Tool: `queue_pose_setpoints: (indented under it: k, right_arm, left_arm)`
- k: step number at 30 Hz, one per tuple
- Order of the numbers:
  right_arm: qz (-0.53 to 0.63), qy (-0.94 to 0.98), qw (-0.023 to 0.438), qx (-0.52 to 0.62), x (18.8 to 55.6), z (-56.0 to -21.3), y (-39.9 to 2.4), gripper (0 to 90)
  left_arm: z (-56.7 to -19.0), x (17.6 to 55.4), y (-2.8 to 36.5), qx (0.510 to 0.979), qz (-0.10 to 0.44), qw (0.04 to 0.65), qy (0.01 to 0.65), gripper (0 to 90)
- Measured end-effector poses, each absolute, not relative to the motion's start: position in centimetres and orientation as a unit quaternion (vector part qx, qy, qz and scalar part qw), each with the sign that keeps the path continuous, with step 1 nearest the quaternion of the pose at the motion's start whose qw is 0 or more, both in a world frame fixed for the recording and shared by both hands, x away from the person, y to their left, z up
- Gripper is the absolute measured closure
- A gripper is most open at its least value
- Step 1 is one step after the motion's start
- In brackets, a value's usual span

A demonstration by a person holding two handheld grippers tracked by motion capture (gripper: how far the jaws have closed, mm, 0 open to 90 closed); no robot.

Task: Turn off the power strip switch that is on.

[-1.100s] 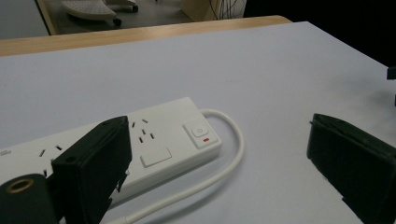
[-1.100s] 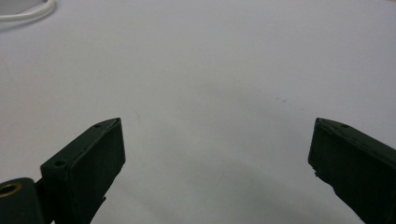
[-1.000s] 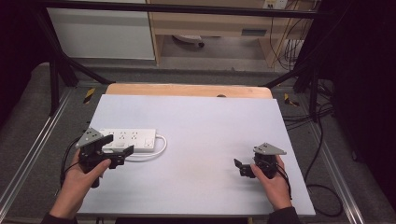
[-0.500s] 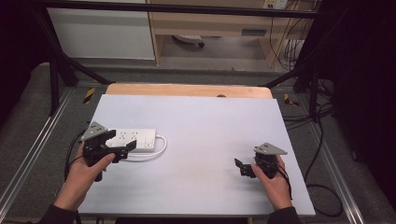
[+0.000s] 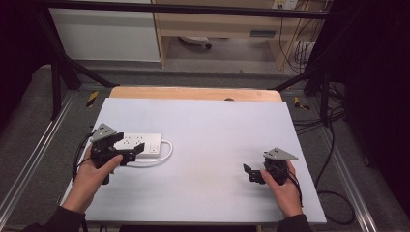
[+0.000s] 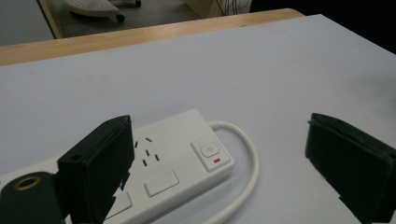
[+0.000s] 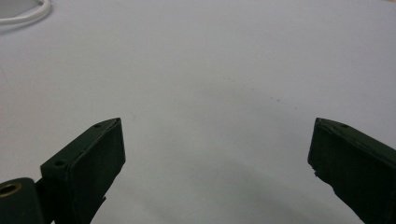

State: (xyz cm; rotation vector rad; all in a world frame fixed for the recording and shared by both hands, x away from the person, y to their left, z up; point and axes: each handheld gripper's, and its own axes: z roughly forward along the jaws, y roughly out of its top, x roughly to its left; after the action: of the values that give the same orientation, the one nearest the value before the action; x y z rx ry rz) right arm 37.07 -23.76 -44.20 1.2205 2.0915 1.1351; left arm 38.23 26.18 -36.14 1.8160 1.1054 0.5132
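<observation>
Lying on white table (image 5: 203,130), power strip (image 5: 140,141), dark room, grey floor (image 5: 38,121)

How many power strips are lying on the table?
1. The white power strip lies on the left side of the table, under the open left tool, with its white cable looping beside it. The tool hides part of it.

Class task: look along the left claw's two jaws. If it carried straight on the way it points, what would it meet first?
Most likely the white power strip, at its switch end. The left claw is open, and the strip lies between and just beyond its jaws, its cord looping past. How high the claw hangs above it is unclear.
</observation>
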Motion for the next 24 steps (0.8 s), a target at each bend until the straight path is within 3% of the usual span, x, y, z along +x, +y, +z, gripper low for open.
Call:
queue_pose_setpoints:
  k: [24]
  right_arm:
    - [0.411,0.761,0.232,0.445,37.0,-44.2,-23.9,4.4]
  left_arm:
    - [-37.2,39.6,24.7,0.750,0.195,0.444,0.448,14.6]
